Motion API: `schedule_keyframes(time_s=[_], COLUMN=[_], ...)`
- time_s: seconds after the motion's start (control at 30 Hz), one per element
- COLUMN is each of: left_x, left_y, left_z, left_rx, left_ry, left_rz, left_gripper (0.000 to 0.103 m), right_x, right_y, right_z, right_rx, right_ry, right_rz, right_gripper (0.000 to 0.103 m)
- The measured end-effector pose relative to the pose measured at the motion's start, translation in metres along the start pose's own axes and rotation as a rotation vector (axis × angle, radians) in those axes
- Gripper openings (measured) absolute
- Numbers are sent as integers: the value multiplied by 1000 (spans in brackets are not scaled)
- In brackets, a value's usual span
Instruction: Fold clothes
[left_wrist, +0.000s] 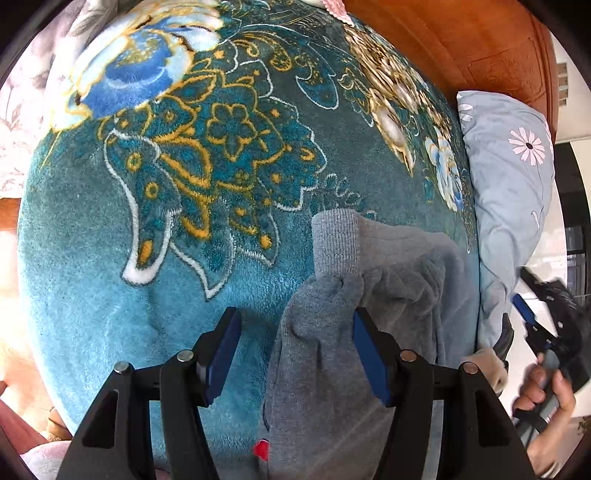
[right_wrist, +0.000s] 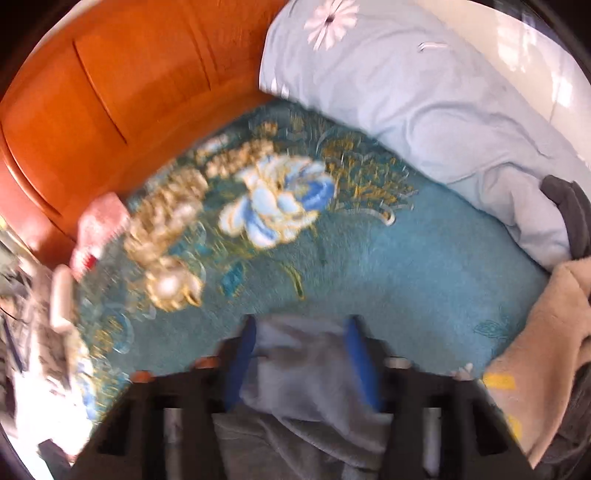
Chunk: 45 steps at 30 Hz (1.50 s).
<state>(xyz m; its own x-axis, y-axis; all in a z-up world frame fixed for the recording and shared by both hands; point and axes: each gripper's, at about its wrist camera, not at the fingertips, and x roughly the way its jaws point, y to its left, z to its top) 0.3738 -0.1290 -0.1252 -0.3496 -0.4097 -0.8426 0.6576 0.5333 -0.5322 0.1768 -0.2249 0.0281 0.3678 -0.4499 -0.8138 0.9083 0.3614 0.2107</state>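
While the grey garment (left_wrist: 351, 350) is lying bunched on the teal floral blanket (left_wrist: 110, 277), the left gripper (left_wrist: 295, 354) is hovering over it with its fingers spread wide and clamping nothing; the knit is rising between the two blue pads, nearer the right-hand one, with a ribbed cuff (left_wrist: 335, 243) standing up just beyond the fingertips. The spread reads as readiness to take or let go of a fold of cloth, though which of the two a single moment is not settling. The right gripper (right_wrist: 303, 354) is showing blurred (the camera is clearly swinging), its fingers also standing apart with a pale grey fold of the garment (right_wrist: 303, 373) sitting between them; whether the pads are pressing that fold or merely straddling it I cannot tell. The garment is looking soft, fleecy and thick, crumpled into rounded ridges rather than flat panels, so it is not lying folded. Past the fingertips, the blanket's plush pile is giving way to a smooth light-blue pillow (right_wrist: 424, 110) and a polished wooden headboard (right_wrist: 110, 92).
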Motion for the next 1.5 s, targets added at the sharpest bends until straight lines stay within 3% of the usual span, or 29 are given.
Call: schedule_keyframes(time_s=[0.13, 0.27, 0.43, 0.5, 0.63, 0.73, 0.93, 1.0, 1.1, 1.17, 1.23, 1.3, 1.4, 1.5], left_x=[-8, -12, -3, 3, -3, -7, -13, -15, 0, 14, 22, 23, 29, 29], left_y=[-5, -28, -71, -81, -103, -118, -144, -150, -151, -148, -146, -140, -131, -130], left_z=[-1, -12, -41, -50, -62, -73, -99, -108, -120, -123, -122, -116, -108, -109], left_rx=[32, 171, 408, 435, 473, 471, 455, 467, 493, 515, 533, 506, 447, 450], left_ry=[-26, -28, 62, 117, 105, 110, 126, 118, 115, 133, 142, 138, 162, 165], left_rz=[-16, -51, -55, -49, 6, 15, -13, -53, -42, 3, 40, 22, 11, 1], left_gripper=[62, 63, 63, 63, 63, 63, 63, 63, 63, 63, 63, 63, 63, 63], right_x=[-64, -129, -200, -229, -258, -258, -208, -192, -175, -170, -169, -170, -197, -243], right_y=[-43, -131, -256, -295, -333, -345, -352, -353, -361, -369, -376, -381, -374, -359], right_z=[-19, -70, -158, -196, -243, -260, -255, -250, -247, -252, -258, -261, -250, -253], right_rx=[61, 172, 557, 718, 881, 936, 1002, 1011, 1031, 1051, 1086, 1106, 1104, 1033], right_ry=[-82, -93, -77, -97, -102, -84, -3, 24, 81, 121, 128, 132, 27, -149], right_rz=[18, -118, -238, -259, -265, -238, -214, -251, -353, -406, -389, -369, -257, -157], right_gripper=[57, 60, 60, 60, 60, 60, 60, 60, 56, 33, 17, 10, 7, 6])
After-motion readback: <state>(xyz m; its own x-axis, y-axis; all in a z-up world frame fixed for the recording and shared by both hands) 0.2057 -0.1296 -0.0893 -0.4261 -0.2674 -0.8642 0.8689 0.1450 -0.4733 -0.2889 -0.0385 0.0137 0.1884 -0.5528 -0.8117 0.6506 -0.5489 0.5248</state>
